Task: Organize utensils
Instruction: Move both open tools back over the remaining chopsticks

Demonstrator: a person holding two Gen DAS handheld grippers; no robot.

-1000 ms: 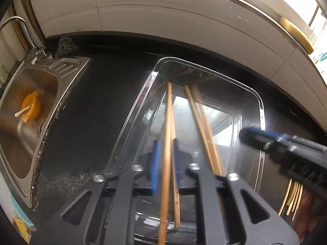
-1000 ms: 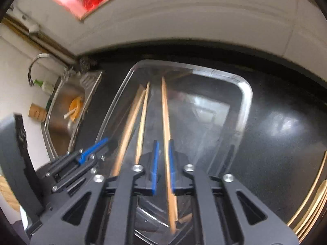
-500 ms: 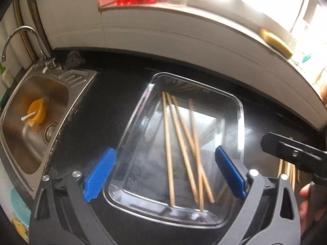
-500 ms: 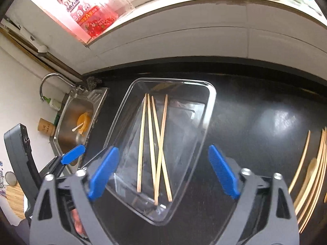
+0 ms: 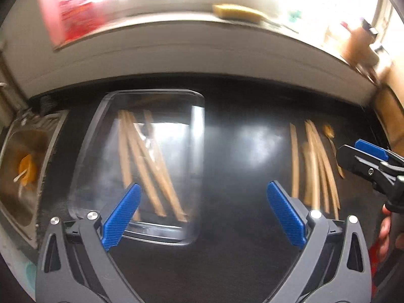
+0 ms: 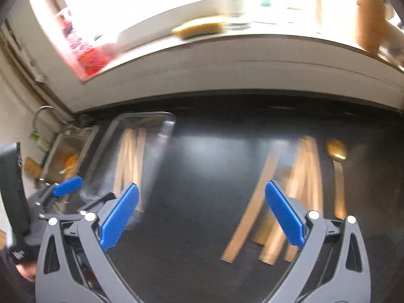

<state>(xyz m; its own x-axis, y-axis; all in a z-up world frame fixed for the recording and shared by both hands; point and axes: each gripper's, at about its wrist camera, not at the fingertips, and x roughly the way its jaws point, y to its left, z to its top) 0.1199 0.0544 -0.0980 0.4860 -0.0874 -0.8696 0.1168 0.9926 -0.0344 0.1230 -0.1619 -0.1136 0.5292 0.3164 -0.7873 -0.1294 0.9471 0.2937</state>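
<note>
Several chopsticks (image 5: 141,161) already lie in the clear tray (image 5: 199,151), frame left; more utensils (image 5: 315,166) wait at right. Left gripper (image 5: 202,214) and right gripper (image 6: 202,214) gape empty.

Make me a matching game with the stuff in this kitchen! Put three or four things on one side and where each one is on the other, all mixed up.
Things:
1. yellow sponge
2. orange cup
3. chopsticks already sorted
4. loose chopsticks

Places:
A. in the clear tray
B. on the dark counter, right of the tray
C. on the window ledge
D. in the sink

Pairs: 1-C, 2-D, 3-A, 4-B
</note>
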